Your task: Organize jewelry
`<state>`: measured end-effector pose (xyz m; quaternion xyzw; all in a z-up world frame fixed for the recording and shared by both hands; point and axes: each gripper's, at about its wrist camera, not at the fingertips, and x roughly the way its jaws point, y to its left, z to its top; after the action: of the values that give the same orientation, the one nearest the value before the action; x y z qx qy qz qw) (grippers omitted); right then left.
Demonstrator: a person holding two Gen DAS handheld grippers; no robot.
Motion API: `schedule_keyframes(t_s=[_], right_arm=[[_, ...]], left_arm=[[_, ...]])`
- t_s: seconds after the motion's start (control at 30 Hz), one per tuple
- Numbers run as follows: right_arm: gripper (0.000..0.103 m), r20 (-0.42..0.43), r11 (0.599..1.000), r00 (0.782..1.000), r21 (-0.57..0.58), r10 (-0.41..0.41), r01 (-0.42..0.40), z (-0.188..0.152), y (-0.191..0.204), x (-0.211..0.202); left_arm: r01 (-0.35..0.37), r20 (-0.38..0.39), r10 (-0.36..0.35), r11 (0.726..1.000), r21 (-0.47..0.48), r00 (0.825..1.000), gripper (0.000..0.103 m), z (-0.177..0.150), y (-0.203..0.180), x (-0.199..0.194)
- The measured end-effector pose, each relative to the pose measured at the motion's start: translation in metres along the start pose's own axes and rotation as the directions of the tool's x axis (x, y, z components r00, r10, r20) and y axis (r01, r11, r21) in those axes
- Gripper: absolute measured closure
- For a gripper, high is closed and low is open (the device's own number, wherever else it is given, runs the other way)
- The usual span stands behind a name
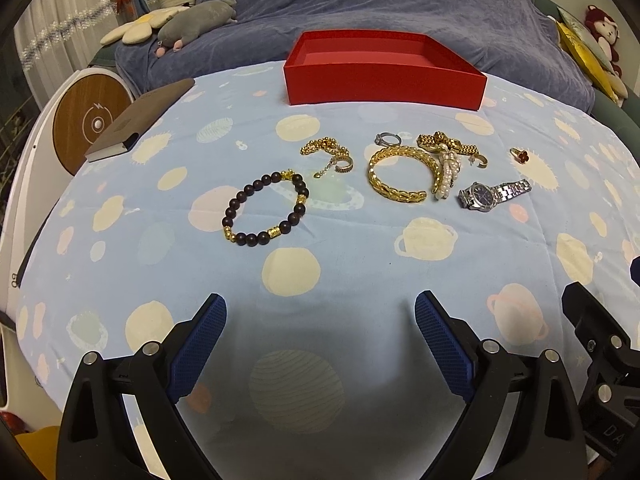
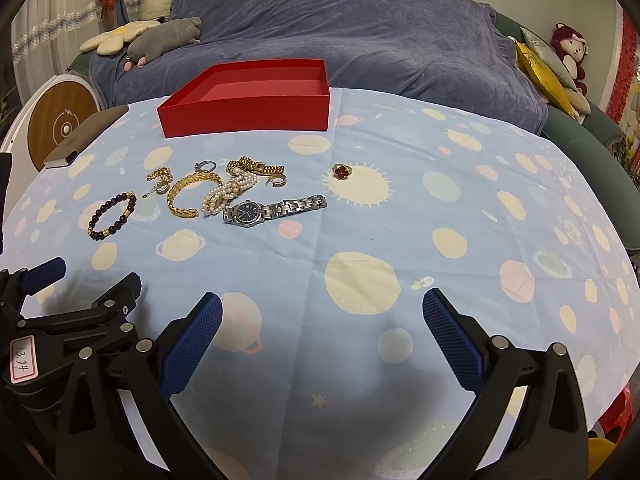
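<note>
The left gripper [image 1: 320, 306] is held low at the near edge of the scene, its two black arms splayed wide and pointing toward the far side. Its blue textured pads [image 1: 198, 346] face each other across a broad gap with nothing between them. The right gripper [image 2: 322, 306] sits in the same pose just to the right of it, jaws spread wide, pads [image 2: 452, 344] bare and holding nothing. Both are level with each other and close side by side: the right gripper's black linkage shows at the right edge of the left wrist view, and the left gripper's linkage shows at the left edge of the right wrist view.
</note>
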<state>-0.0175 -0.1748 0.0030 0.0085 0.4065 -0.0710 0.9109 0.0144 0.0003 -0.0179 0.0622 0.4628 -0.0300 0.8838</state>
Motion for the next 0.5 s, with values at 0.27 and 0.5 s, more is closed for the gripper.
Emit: schedule_keyframes(t_s=[0.27, 0.5], right_arm=[[0.005, -0.032, 0.996, 0.997, -0.038, 0.075, -0.076, 0.012, -0.002, 0.02], [0.005, -0.072, 0.958, 0.98, -0.208, 0.186, -0.197, 0.034, 0.021, 0.039]], left_arm=[[0.034, -0.004, -0.034, 0.999, -0.038, 0.999, 0.01, 0.006, 0.025, 0.006], [0.035, 0.006, -0.035, 0.999, -0.016, 0.999, 0.01, 0.012, 0.039, 0.015]])
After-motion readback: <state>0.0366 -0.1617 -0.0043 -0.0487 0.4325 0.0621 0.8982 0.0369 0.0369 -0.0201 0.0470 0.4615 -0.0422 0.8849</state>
